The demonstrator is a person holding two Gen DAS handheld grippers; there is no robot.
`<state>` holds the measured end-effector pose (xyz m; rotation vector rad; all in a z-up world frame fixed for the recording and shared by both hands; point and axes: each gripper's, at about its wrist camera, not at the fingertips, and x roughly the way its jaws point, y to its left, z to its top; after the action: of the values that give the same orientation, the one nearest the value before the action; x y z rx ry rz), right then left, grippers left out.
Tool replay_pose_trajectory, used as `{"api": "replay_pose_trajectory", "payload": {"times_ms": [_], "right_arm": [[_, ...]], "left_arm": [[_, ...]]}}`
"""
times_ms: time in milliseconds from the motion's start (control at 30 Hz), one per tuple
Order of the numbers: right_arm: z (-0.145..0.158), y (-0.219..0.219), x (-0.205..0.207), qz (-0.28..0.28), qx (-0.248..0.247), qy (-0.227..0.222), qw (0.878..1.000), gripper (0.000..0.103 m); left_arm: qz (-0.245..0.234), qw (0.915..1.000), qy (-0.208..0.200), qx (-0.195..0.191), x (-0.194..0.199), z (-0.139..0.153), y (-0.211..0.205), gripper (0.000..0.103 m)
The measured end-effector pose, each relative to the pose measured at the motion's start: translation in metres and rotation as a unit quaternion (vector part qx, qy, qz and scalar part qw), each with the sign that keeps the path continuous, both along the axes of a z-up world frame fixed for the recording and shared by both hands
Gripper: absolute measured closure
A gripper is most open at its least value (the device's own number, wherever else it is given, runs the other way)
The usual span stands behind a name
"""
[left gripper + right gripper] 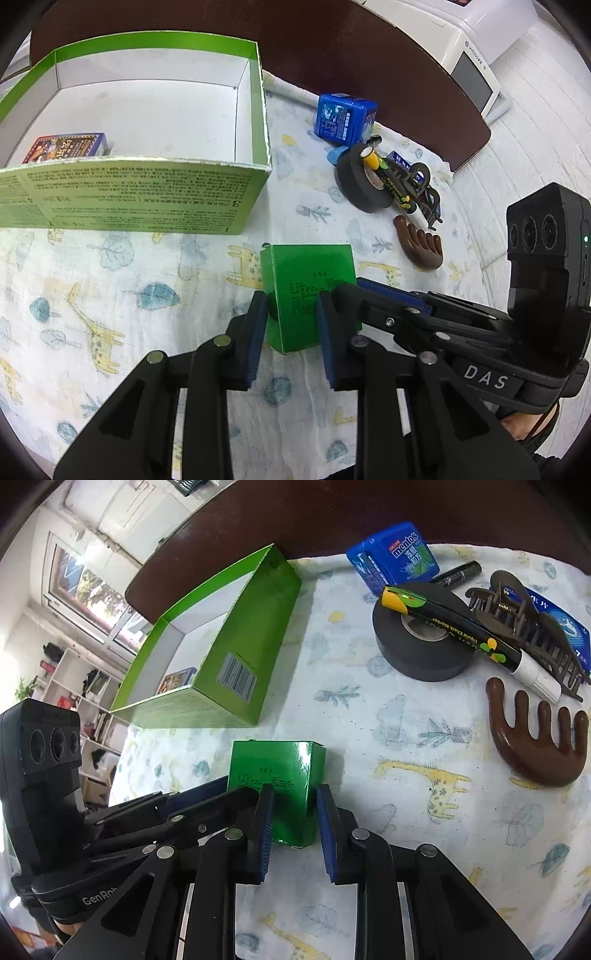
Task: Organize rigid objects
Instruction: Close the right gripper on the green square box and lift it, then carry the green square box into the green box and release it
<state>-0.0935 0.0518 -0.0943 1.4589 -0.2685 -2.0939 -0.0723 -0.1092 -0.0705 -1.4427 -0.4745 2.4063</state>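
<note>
Standing on the table's cloth beside the big green tray (147, 192), a small green carton (310, 291) — light, stiff, glossy, likely slippery — is pinched across its flat sides by both left tongs (291, 325) and right tongs (295, 812).

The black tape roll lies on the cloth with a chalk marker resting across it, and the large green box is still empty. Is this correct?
Not entirely. The large green box already holds a small printed box, as the left wrist view shows. The chalk marker does rest across the black tape roll.
</note>
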Motion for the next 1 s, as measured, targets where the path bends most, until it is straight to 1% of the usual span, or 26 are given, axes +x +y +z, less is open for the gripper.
{"api": "replay_pose_trajectory", "payload": {"times_ms": [167,300,433,633,733,800,1000], "right_arm": [[0.016,-0.007,0.003,0.004,-0.003,0.023,1.000,0.077],[0.030,-0.014,0.005,0.006,-0.012,0.039,0.999,0.077],[0.050,-0.025,0.005,0.011,-0.022,0.065,0.998,0.077],[0.081,-0.057,-0.011,0.029,-0.041,0.106,0.993,0.077],[0.088,-0.077,-0.021,0.039,-0.046,0.115,0.991,0.077],[0.089,-0.090,-0.029,0.045,-0.049,0.112,0.991,0.077],[0.073,-0.116,-0.045,0.052,-0.040,0.087,0.994,0.078]], "left_arm": [[0.002,0.9998,0.022,-0.004,0.004,0.014,-0.006,0.080],[0.008,0.9988,0.048,-0.010,0.008,0.031,-0.013,0.080],[0.018,0.9964,0.081,-0.020,0.006,0.052,-0.026,0.080],[0.043,0.9910,0.122,-0.035,-0.006,0.078,-0.058,0.080],[0.054,0.9903,0.123,-0.039,-0.014,0.081,-0.075,0.080],[0.058,0.9903,0.119,-0.042,-0.020,0.079,-0.085,0.080],[0.064,0.9934,0.090,-0.032,-0.035,0.060,-0.104,0.080]]}}
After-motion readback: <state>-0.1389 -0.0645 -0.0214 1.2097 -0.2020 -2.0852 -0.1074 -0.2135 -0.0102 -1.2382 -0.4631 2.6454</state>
